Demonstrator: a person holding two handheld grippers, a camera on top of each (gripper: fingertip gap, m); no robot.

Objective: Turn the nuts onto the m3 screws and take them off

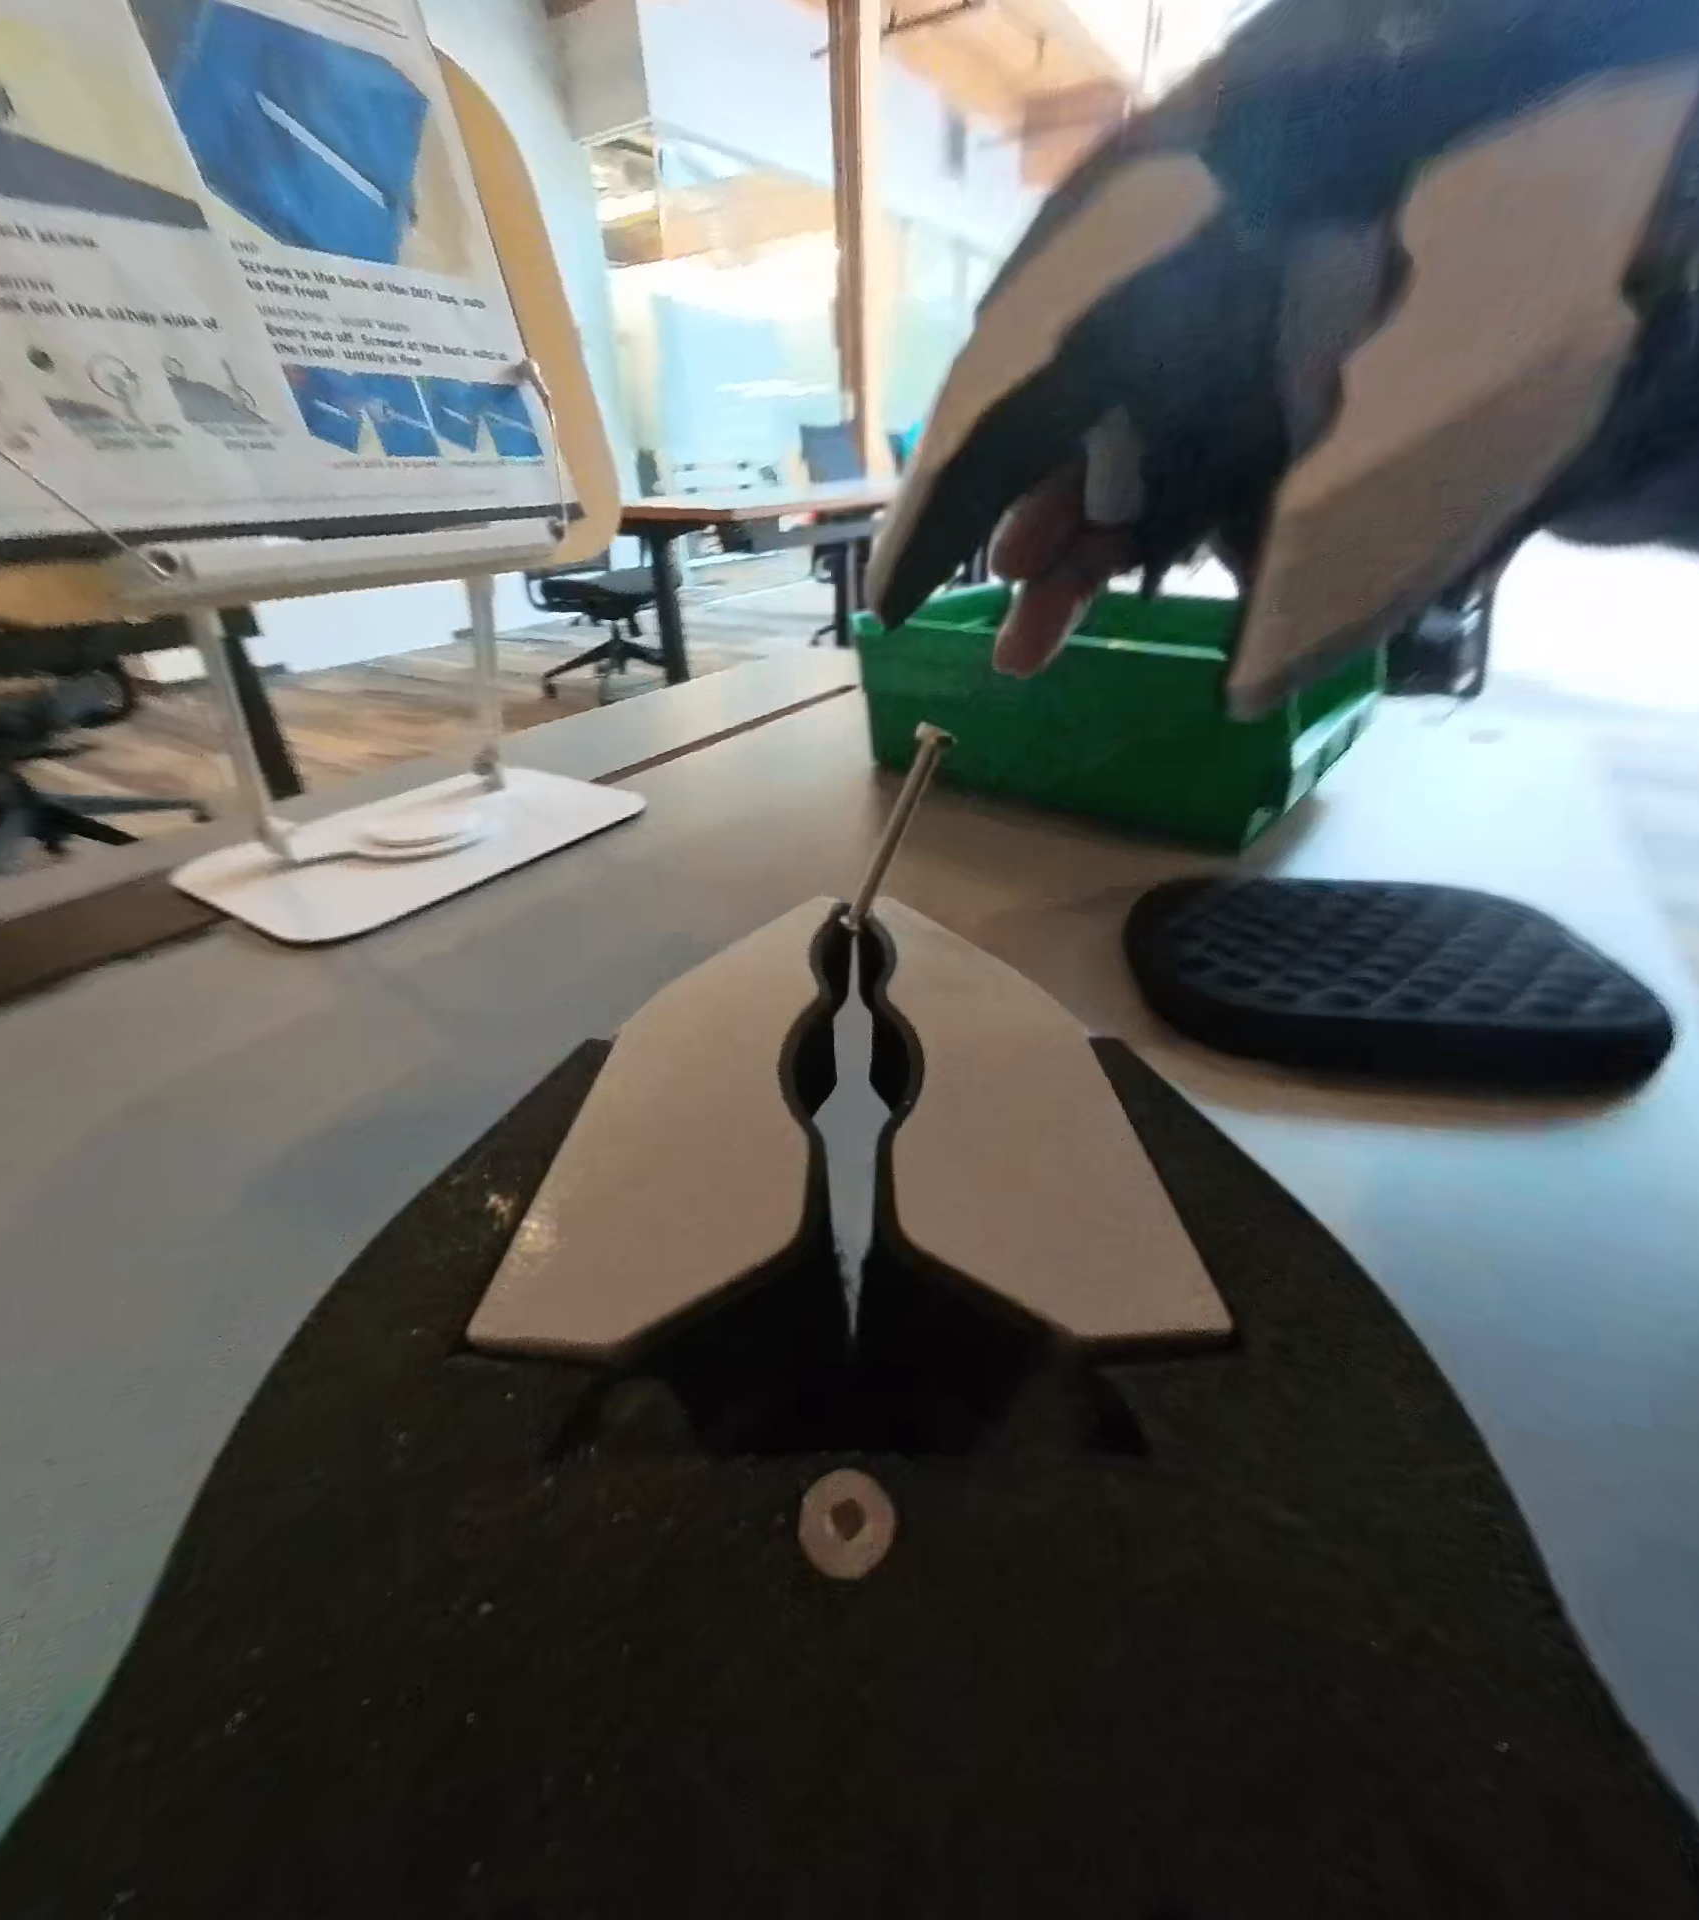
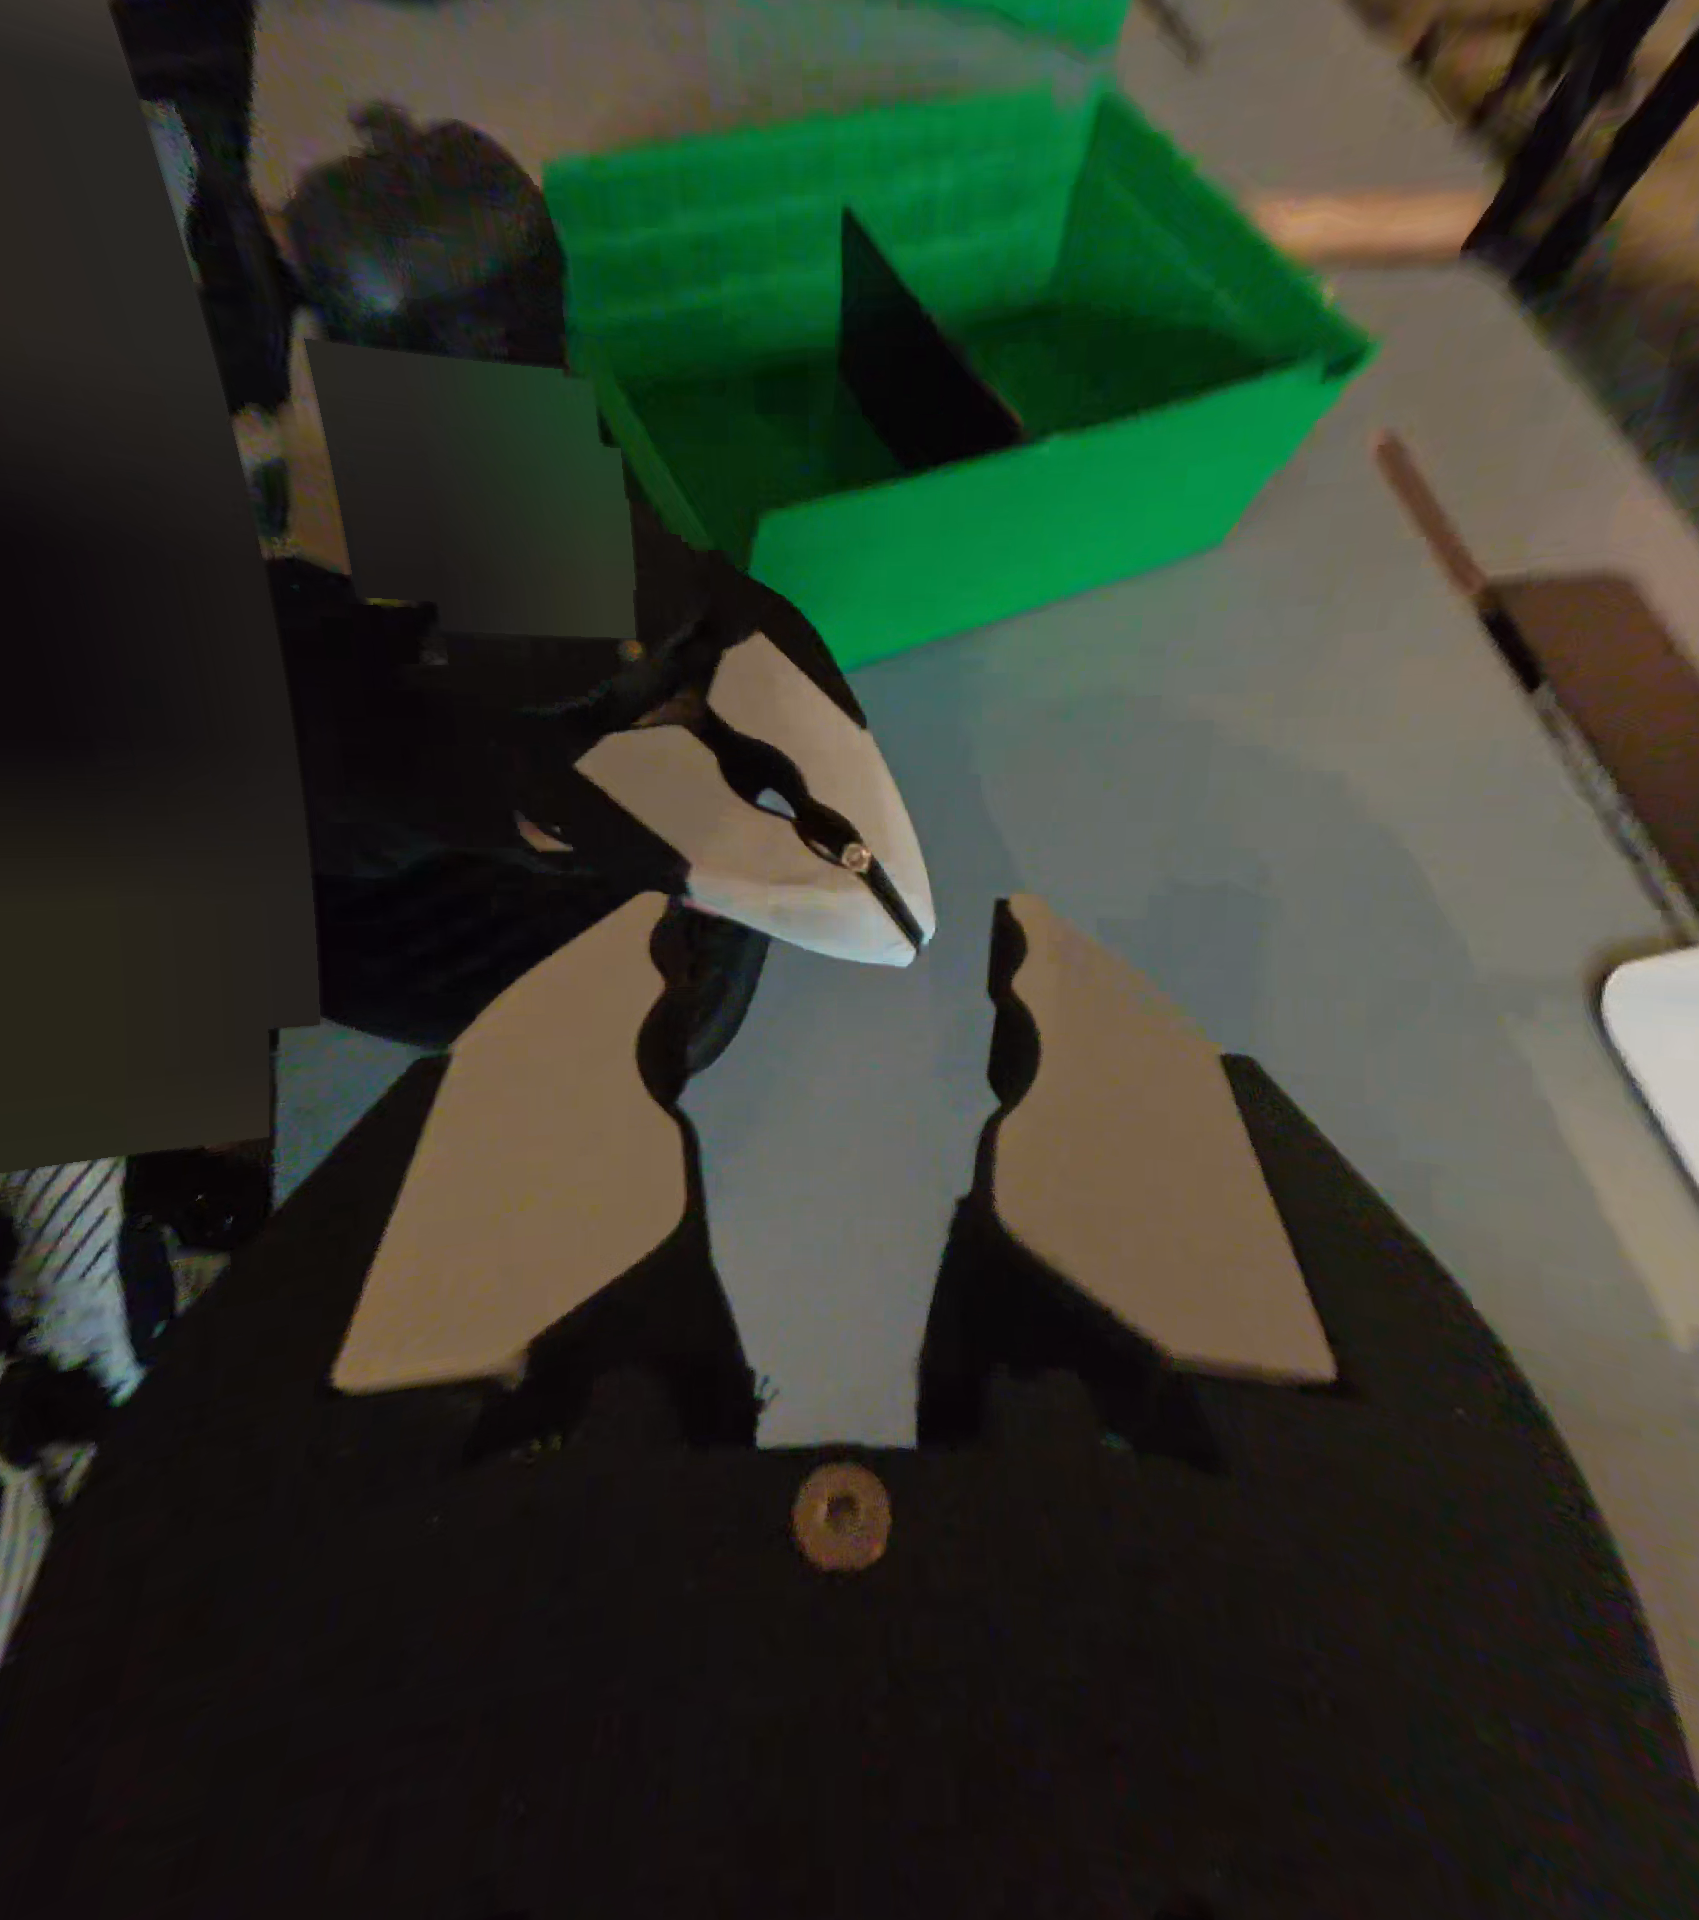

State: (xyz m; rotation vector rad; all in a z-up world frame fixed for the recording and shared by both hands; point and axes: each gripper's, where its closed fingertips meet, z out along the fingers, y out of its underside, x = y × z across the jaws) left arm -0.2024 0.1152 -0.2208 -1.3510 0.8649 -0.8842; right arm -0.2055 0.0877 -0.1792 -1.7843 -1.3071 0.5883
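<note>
A thin silver screw (image 1: 895, 826) stands nearly upright, leaning slightly right, its flat head at the top. Its lower end is pinched between the closed tips of the left gripper (image 1: 853, 916), in front of a green bin (image 1: 1084, 727). No nut is visible on it.

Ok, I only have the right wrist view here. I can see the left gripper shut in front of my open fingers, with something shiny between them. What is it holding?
Observer: A thin silver screw, clamped at its lower end by the left gripper; the shaft stands up, leaning right.
Operator: Is a nut on it?
Observer: None shows on the shaft; only the head at the top.
Operator: Where is my right gripper relative to it?
Observer: Your right gripper hangs open above and to the right of the screw, in front of the green bin, not touching the screw.
Operator: Anything on the table nearby?
Observer: A black gridded pad lies right of the left gripper.
</note>
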